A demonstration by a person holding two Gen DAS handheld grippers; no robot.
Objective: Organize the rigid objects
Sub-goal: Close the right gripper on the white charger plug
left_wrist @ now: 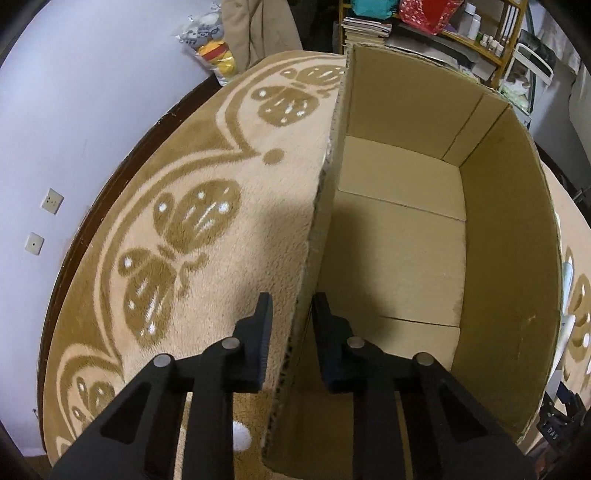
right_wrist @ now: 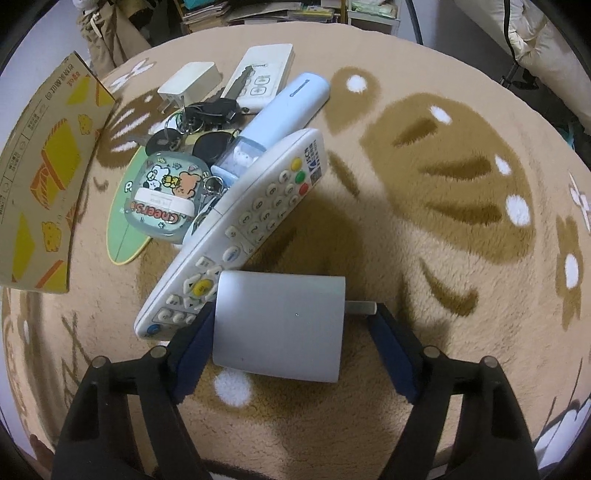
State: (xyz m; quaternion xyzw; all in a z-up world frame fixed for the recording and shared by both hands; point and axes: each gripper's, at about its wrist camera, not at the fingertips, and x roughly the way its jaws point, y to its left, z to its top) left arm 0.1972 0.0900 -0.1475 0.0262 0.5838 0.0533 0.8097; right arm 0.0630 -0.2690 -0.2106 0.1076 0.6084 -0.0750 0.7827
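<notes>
Box pinned, charger lined up for the pick.
My left hand-held gripper [left_wrist: 291, 314] is clamped narrow on the box [left_wrist: 509, 221] wall to steady it; right hand-held gripper [right_wrist: 291, 317] is wide, straddling the charger [right_wrist: 280, 325] on the rug [right_wrist: 443, 295] beside the remote [right_wrist: 243, 229], w/ pads not yet squeezing.

Setting: lived-in room of a home, used partly for storage. Floor surface is a plush tan carpet [left_wrist: 229, 236] with brown butterfly pattern, running up to a dark skirting board and a pale wall carrying two wall sockets [left_wrist: 51, 201]. Along the far side: wooden shelving [left_wrist: 487, 33] crowded with small bottles and stacked books [left_wrist: 364, 27]. A beige garment [left_wrist: 258, 26] hangs nearby; a bag of soft toys [left_wrist: 210, 40] sits against the wall. Household clutter throughout.
</notes>
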